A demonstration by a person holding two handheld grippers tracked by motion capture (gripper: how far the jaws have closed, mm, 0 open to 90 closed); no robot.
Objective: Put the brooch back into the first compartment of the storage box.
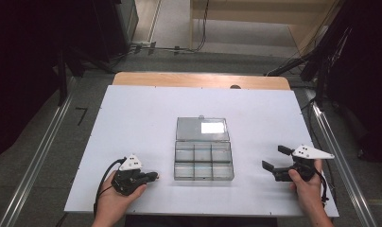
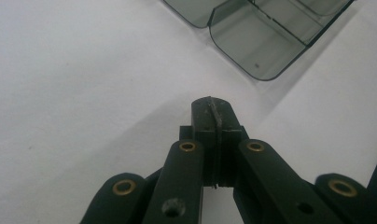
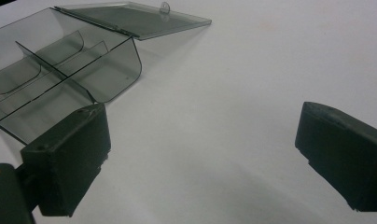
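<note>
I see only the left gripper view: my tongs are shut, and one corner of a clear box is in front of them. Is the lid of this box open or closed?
Observer: Open. In the high view the lid lies flat on the table, hinged back on the far side of the box.
Operator: Thank you. And where are the other tongs, and how do they stand?
Observer: The right tongs are to the right of the box, apart from it. Their jaws are wide open with nothing between them.
</note>
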